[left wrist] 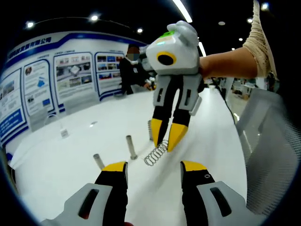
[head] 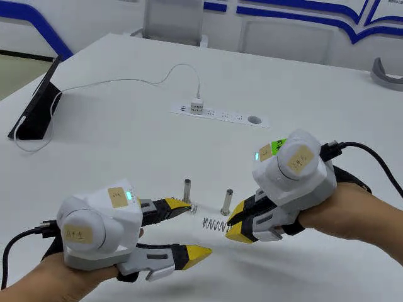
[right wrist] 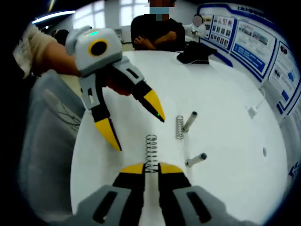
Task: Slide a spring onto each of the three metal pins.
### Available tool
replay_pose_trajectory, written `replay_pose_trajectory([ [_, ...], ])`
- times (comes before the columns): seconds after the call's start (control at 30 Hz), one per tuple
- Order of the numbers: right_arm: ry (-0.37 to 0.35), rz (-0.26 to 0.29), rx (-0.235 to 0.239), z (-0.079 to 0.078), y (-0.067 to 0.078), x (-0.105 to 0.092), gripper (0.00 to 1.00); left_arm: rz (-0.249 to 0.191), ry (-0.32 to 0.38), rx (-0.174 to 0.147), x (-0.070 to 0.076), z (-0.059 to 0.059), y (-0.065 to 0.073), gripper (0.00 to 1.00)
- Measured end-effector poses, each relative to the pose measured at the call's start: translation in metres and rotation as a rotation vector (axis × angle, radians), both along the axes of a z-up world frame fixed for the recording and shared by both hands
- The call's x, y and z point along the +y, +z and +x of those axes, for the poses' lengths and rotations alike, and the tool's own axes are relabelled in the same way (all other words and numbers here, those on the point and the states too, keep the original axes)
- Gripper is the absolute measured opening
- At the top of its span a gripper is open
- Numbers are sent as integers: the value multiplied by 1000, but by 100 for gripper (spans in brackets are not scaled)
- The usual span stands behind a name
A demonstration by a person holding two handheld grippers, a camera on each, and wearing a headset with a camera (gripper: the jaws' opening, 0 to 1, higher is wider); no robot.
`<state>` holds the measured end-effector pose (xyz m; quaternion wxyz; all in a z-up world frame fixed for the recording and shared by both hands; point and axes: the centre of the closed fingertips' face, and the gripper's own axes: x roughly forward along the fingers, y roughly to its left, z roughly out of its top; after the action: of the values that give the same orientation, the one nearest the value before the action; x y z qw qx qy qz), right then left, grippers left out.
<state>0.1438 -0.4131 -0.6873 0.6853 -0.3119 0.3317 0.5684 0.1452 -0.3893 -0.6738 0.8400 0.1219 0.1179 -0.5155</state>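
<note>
While the left tongs (left wrist: pixel 154 166) gape, the right tongs (right wrist: pixel 151 168) pinch a spring (right wrist: pixel 150 147).

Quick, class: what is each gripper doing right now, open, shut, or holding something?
The left gripper is open, holding nothing.
The right gripper is shut on a spring.
</note>
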Motion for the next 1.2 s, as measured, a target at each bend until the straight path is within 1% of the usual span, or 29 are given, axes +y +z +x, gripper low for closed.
replay_pose_trajectory([
  [0.03,17,0,3,-3,1,2,12,3,-6,-4,-1,-1,0,44],
  [0.17,48,-11,3,-8,3,5,12,6,-24,-14,-3,-3,1,40],
  [0.27,74,-20,4,-13,4,6,12,10,-39,-24,-5,-5,1,34],
  [0.47,105,-42,1,-16,4,6,12,14,-67,-33,-8,-10,1,25],
  [0.63,123,-51,5,-19,3,5,12,21,-81,-49,-10,-12,0,17],
  [0.83,138,-65,4,-21,4,5,12,32,-100,-54,-12,-15,-3,14],
  [1.0,147,-67,5,-24,12,5,12,33,-110,-56,-13,-16,-3,13],
  [1.2,148,-49,16,-24,21,7,12,41,-116,-63,-14,-17,-4,12],
])
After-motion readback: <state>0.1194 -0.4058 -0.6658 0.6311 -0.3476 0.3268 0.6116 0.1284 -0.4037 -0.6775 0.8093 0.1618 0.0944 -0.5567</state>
